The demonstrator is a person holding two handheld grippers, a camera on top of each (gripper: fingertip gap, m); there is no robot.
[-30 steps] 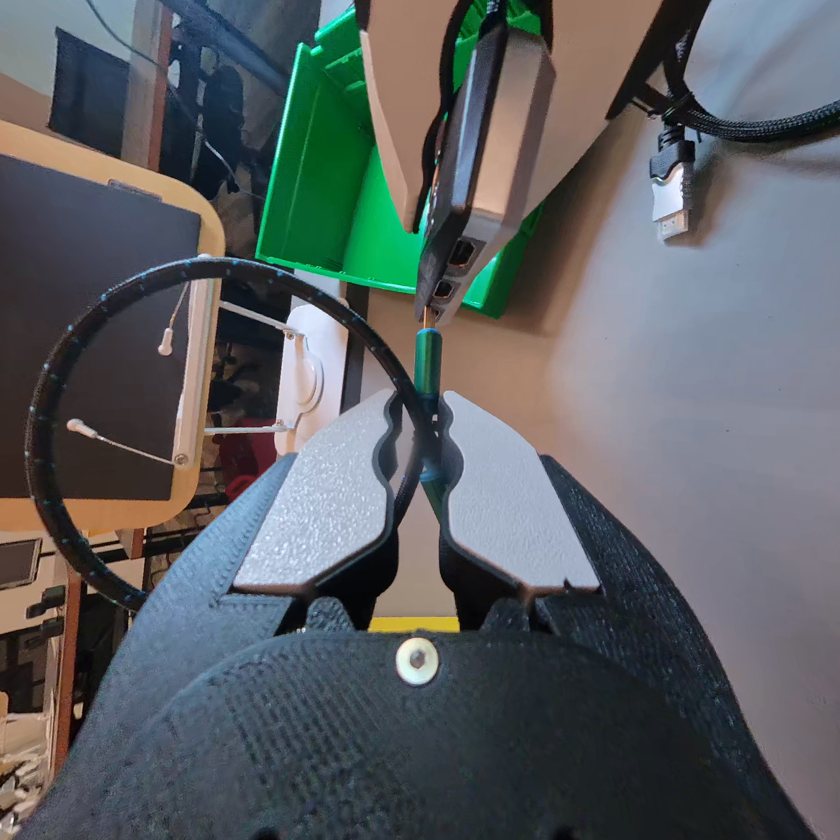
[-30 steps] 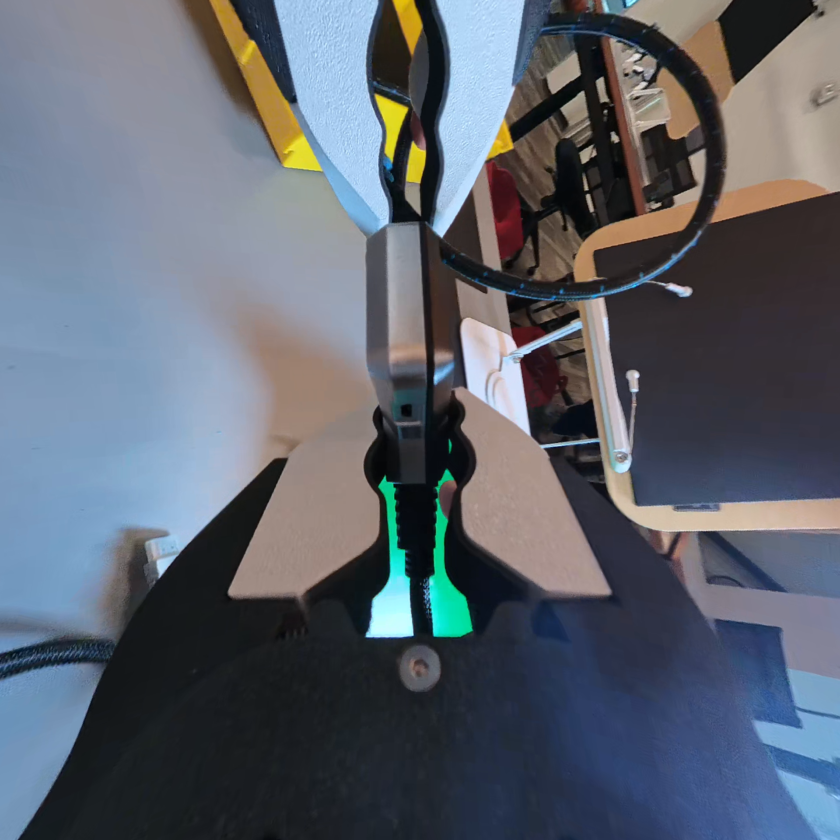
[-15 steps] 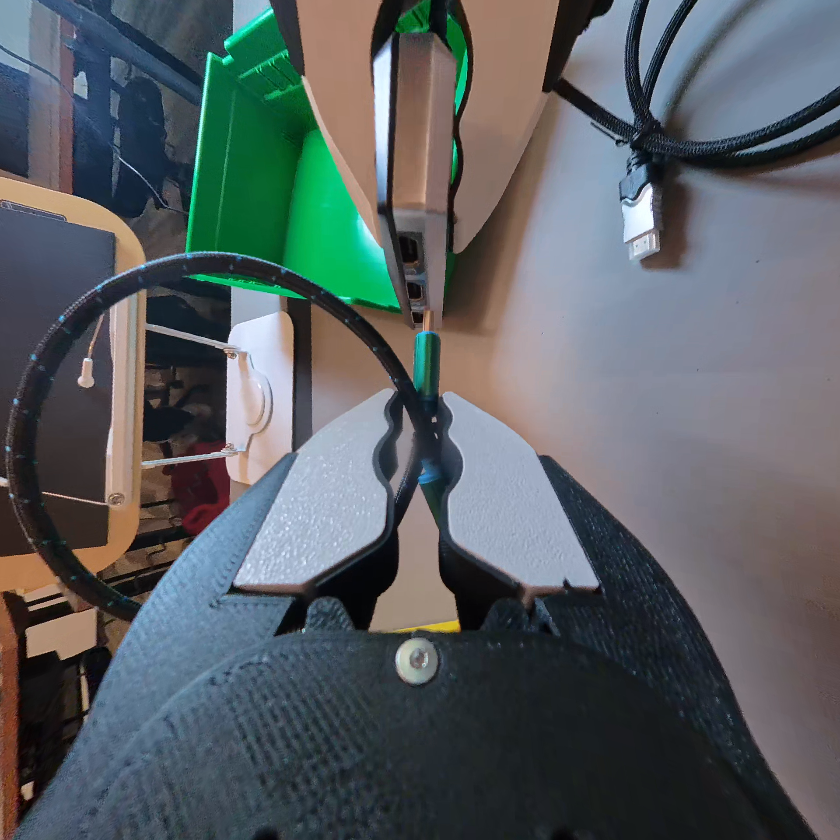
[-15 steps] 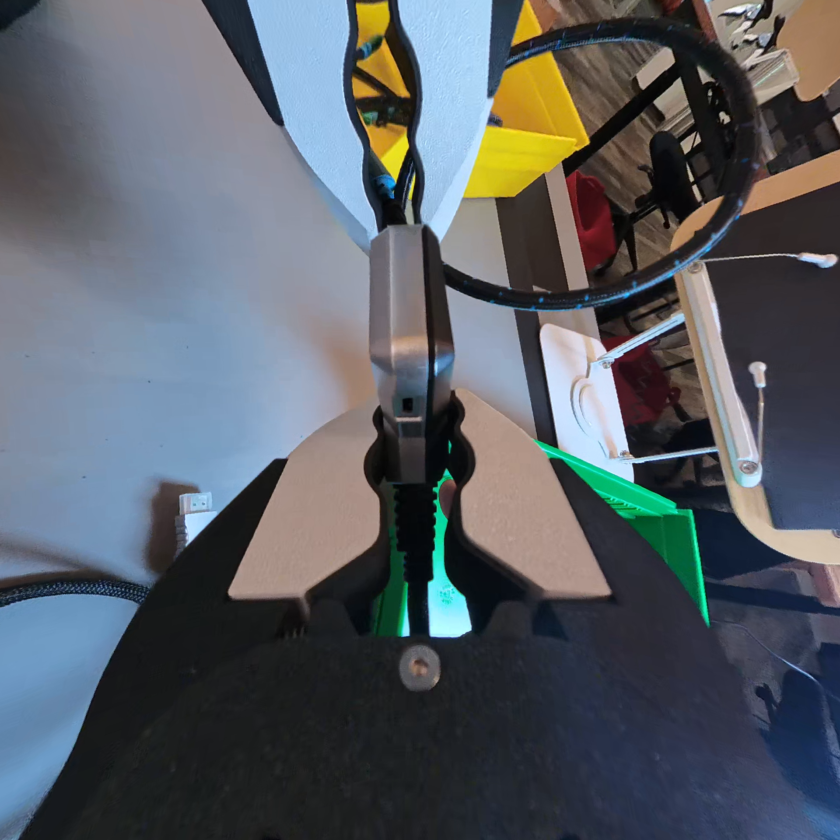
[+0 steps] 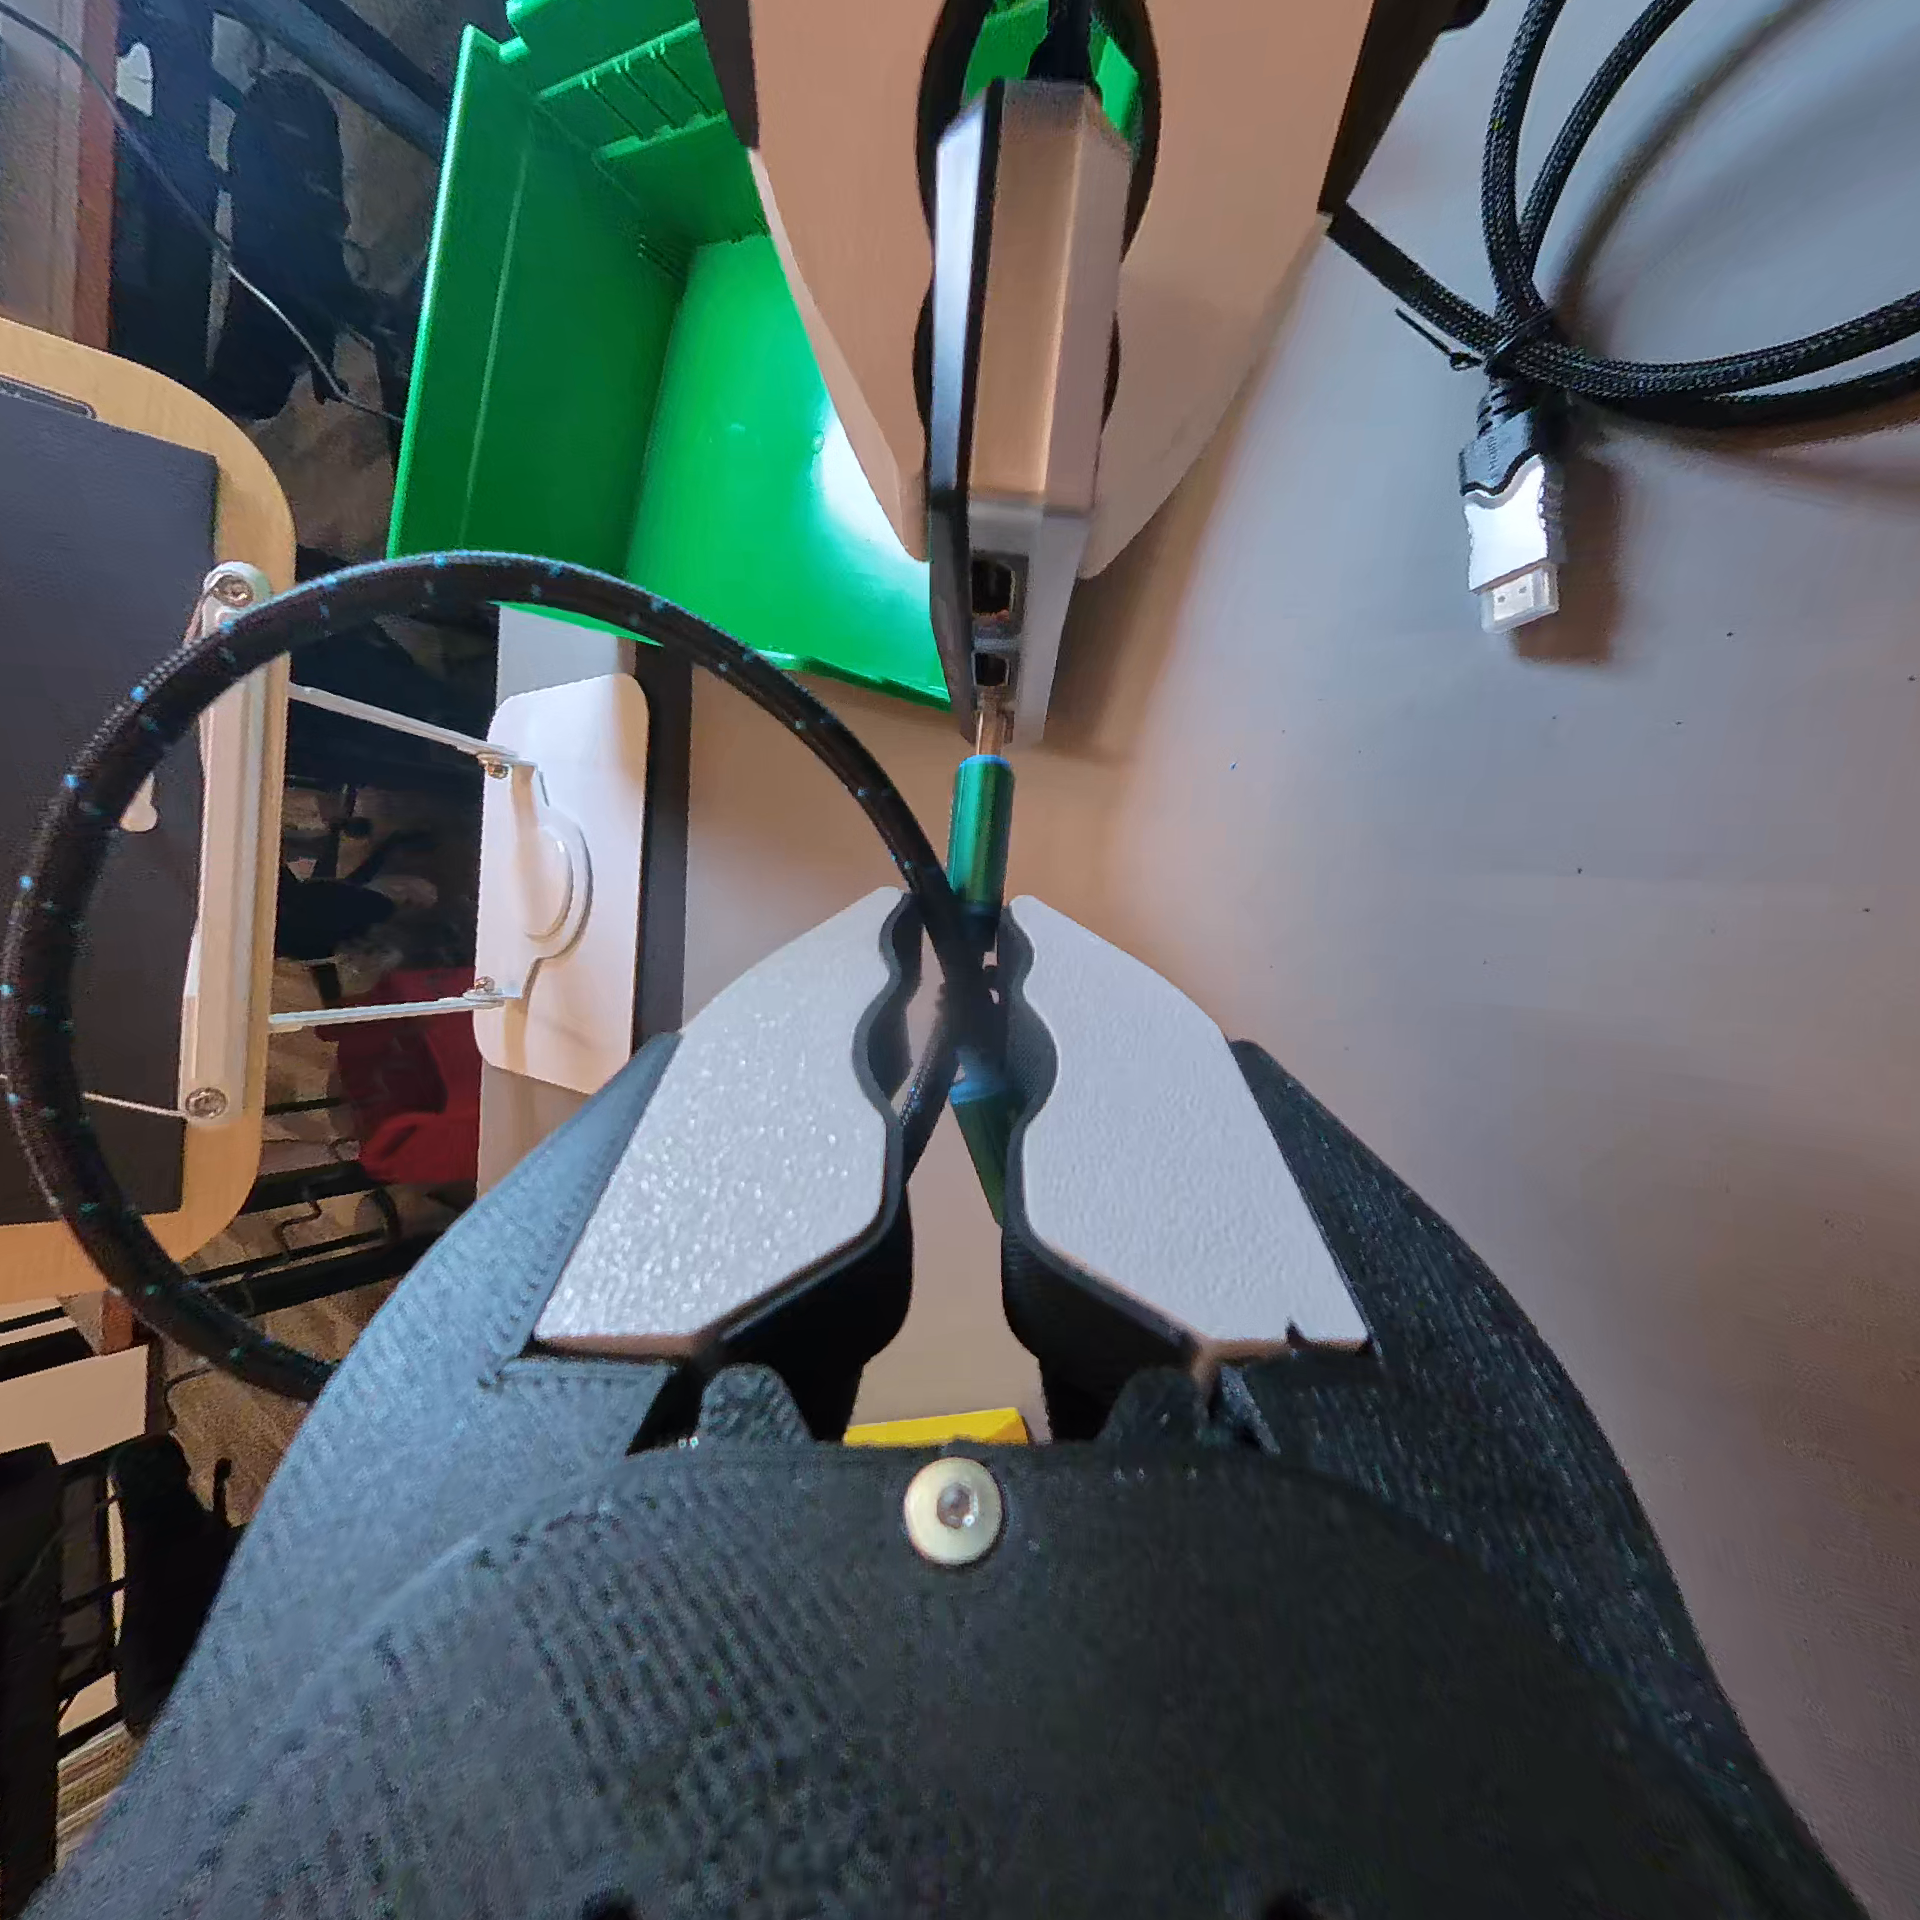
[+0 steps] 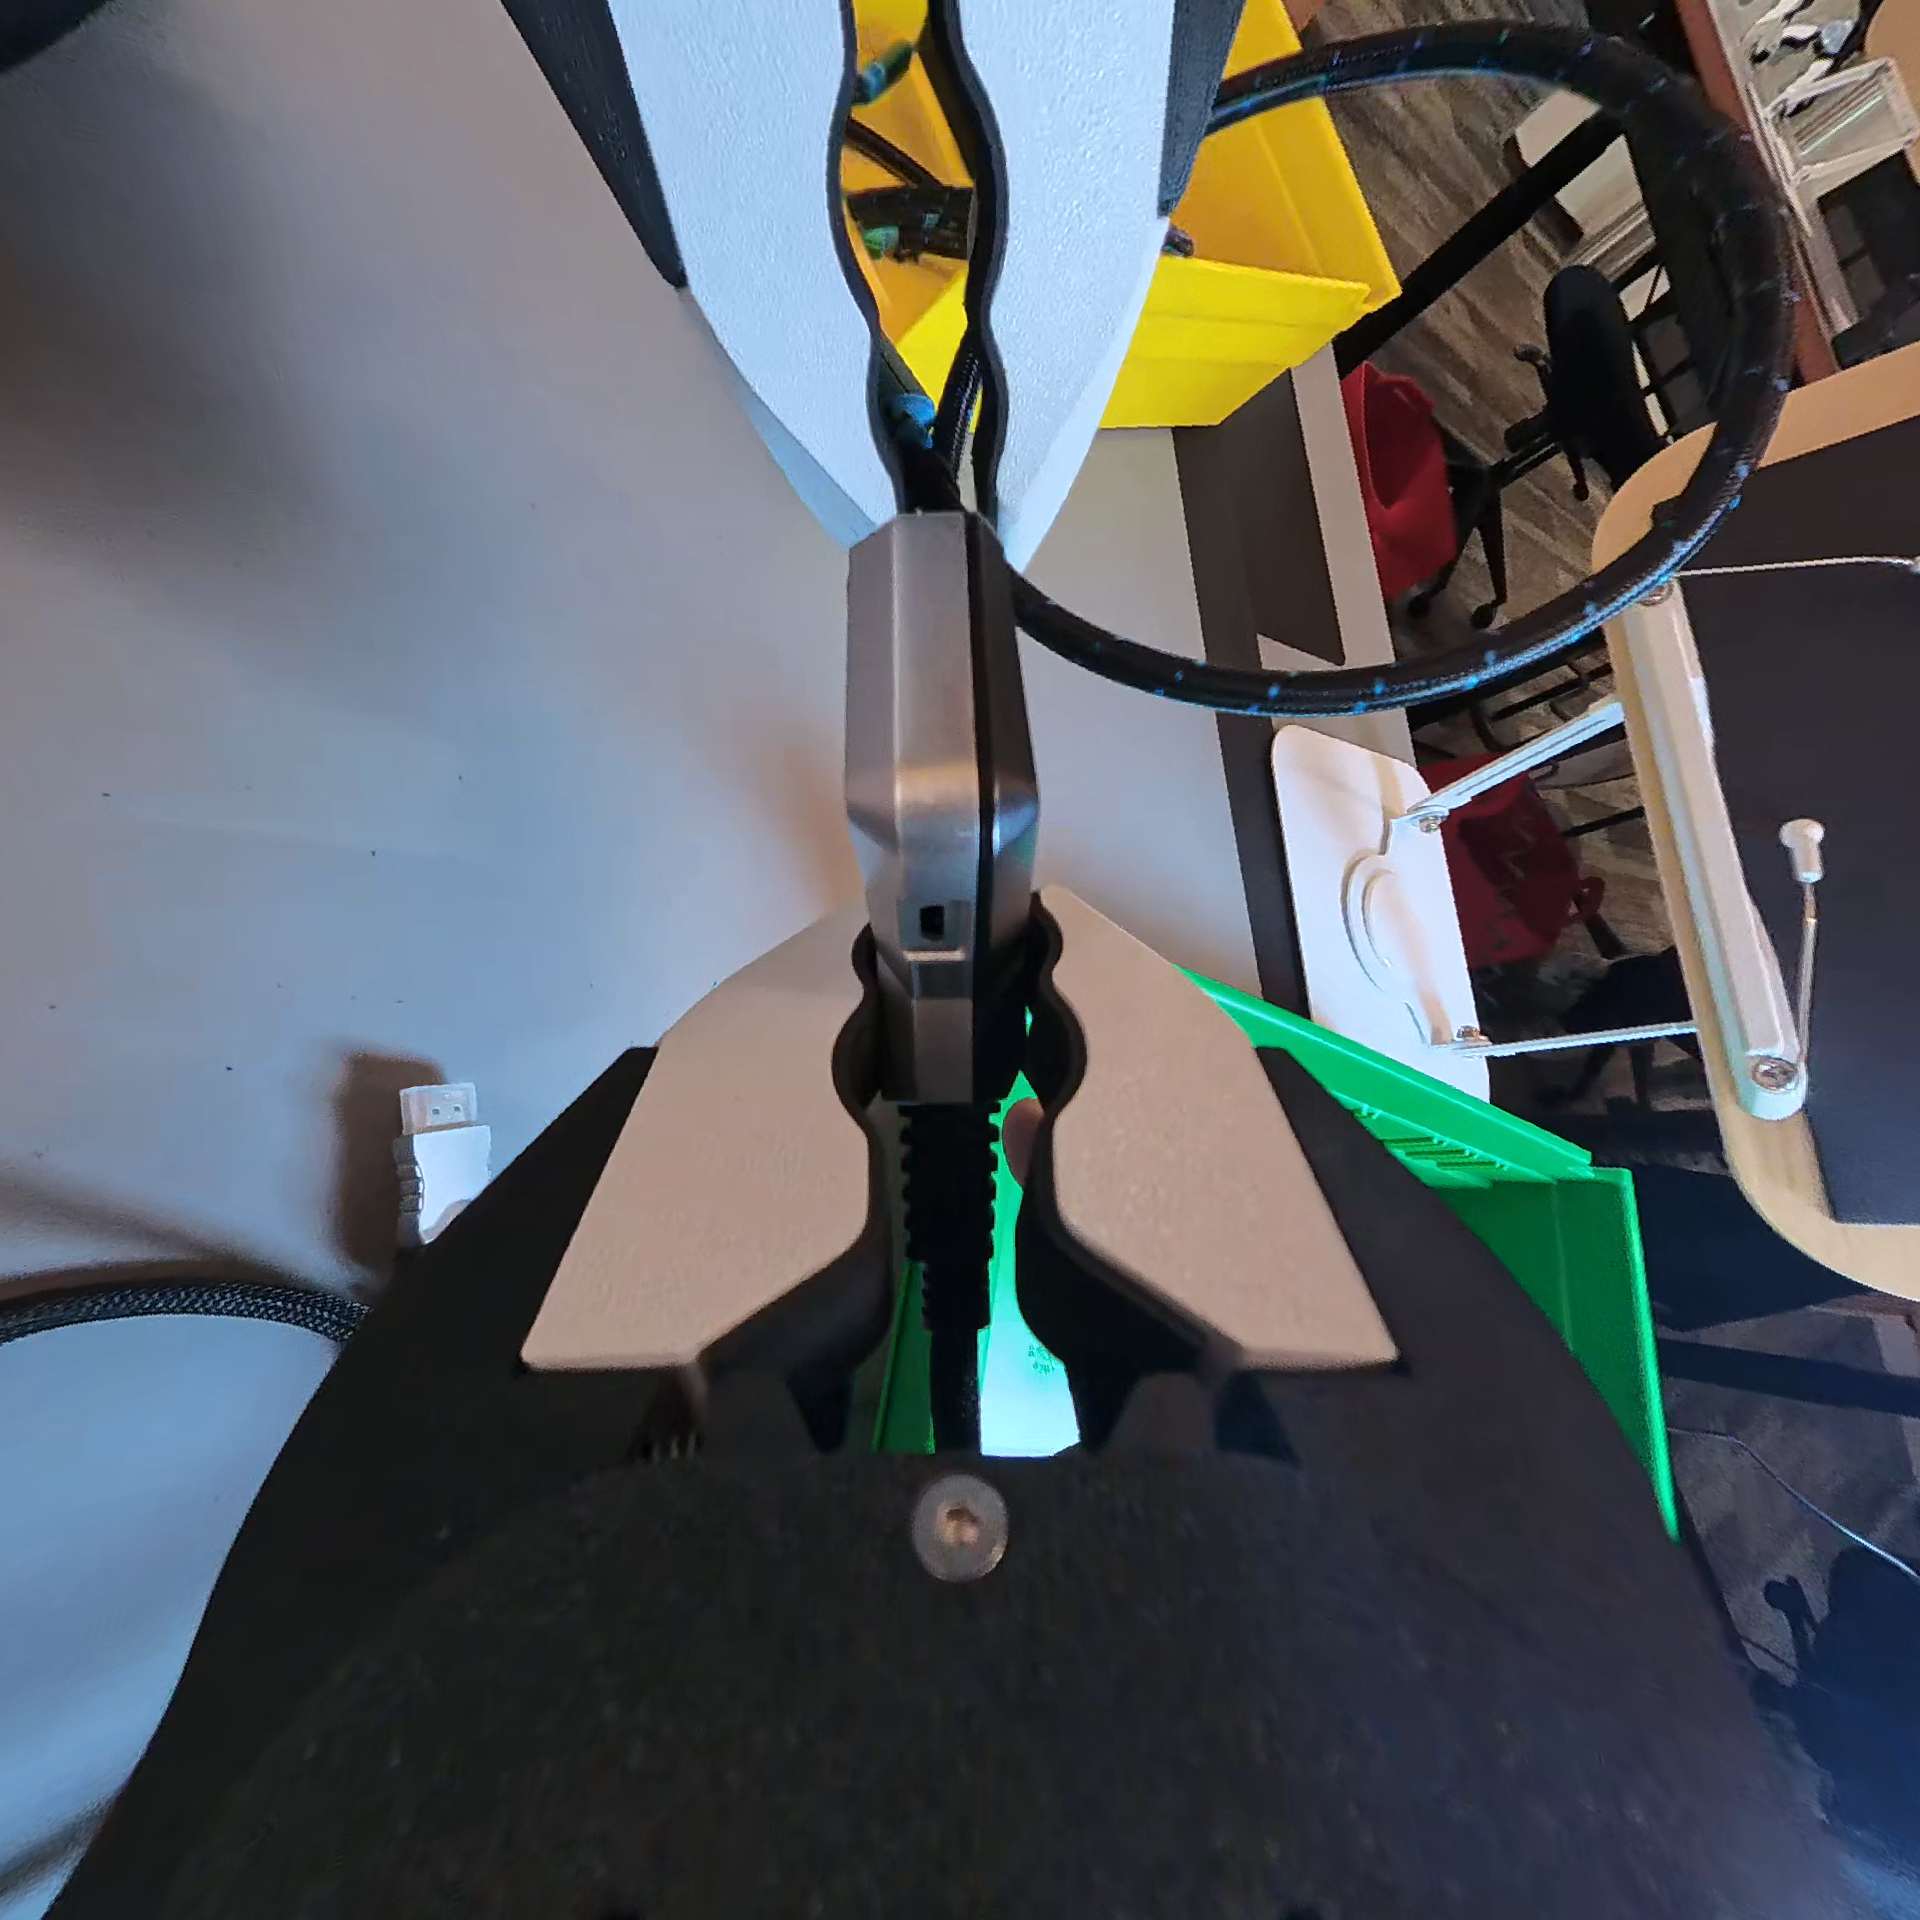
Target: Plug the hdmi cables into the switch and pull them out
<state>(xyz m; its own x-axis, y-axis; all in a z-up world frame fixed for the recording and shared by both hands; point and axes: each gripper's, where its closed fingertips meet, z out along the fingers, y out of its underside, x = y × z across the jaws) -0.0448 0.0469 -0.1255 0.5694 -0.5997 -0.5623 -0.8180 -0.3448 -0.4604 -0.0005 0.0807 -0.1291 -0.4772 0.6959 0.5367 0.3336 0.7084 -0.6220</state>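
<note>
Right gripper (image 6: pixel 951 997) is clamped on the cable end of the slim grey metal HDMI switch (image 6: pixel 935 727), holding it edge-on in the air above the pale grey tabletop (image 6: pixel 364 623) with its ports facing the other gripper; likely so the switch body stays rigid against the push or pull. Left gripper (image 5: pixel 966 935) is pinched narrow on the green metal-sleeved HDMI plug (image 5: pixel 977 821) of the black braided cable with blue flecks (image 5: pixel 156 707), gripping right behind the sleeve with the plug in line with the switch. The plug's metal tip sits at the port nearest the left gripper (image 5: pixel 992 675); it touches or is partly in, I can't tell how deep. The next port further up the switch (image 5: pixel 997 592) is empty. The flecked cable loops in a wide free circle off to the side of the switch, beyond the tabletop edge, so no drag on the plug. A second black braided cable with a silver-shelled HDMI plug (image 5: pixel 1512 540) lies loose on the tabletop, well apart from the switch and unplugged, its cord bundled with a tie. A bright green plastic bin (image 5: pixel 623 416) is behind the switch in the left wrist view; a yellow plastic bin (image 6: pixel 1247 260) is behind the left gripper in the right wrist view. Judgement: mid-insertion or mid-extraction on the first cable, second cable not handled yet. Main risk is angling the plug and binding in the port. No readable brand or writing on the switch or plugs.
</note>
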